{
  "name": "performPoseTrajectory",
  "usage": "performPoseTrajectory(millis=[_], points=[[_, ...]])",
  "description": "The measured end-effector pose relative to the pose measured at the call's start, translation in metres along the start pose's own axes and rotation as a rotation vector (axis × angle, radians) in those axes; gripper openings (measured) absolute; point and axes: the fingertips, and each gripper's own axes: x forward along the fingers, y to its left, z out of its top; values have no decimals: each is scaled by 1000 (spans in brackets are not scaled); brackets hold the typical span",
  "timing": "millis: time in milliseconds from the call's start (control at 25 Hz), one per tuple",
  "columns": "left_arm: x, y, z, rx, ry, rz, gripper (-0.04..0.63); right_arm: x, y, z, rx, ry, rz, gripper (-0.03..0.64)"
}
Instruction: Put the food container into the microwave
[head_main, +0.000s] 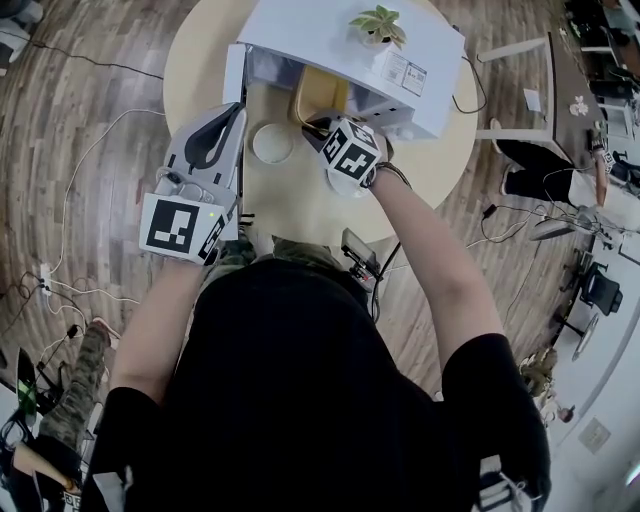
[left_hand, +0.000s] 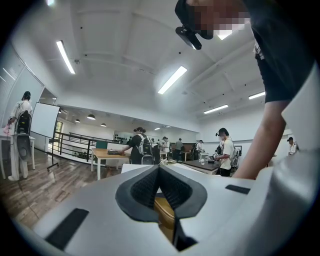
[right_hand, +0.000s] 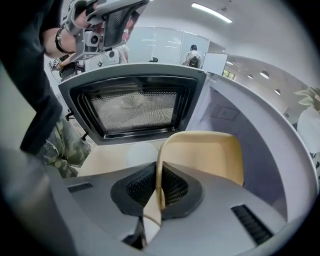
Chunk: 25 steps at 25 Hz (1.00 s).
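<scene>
A tan food container (head_main: 318, 95) sits at the mouth of the white microwave (head_main: 330, 35), whose door (head_main: 235, 75) hangs open to the left. My right gripper (head_main: 318, 124) is shut on the container's near rim. In the right gripper view the container (right_hand: 205, 155) lies inside the cavity, with its thin rim pinched in my right gripper (right_hand: 159, 182). The mesh-windowed door (right_hand: 132, 107) stands to its left. My left gripper (head_main: 237, 108) is raised beside the door, jaws together and empty. In its own view, my left gripper (left_hand: 159, 167) looks across the room.
A round wooden table (head_main: 200, 60) carries the microwave. A white round disc (head_main: 272, 142) lies on it before the door. A potted plant (head_main: 378, 25) stands on the microwave's top. Cables run over the wooden floor at left. Other people work at distant tables.
</scene>
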Motion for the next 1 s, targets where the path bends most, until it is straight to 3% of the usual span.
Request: performPoseTrajectory(millis=[600, 1000], points=[[4, 2, -15, -23, 35, 17, 18, 25, -27, -21, 17, 88, 15, 25], [8, 5, -21, -46, 47, 34, 18, 36, -53, -27, 10, 135, -26, 25]])
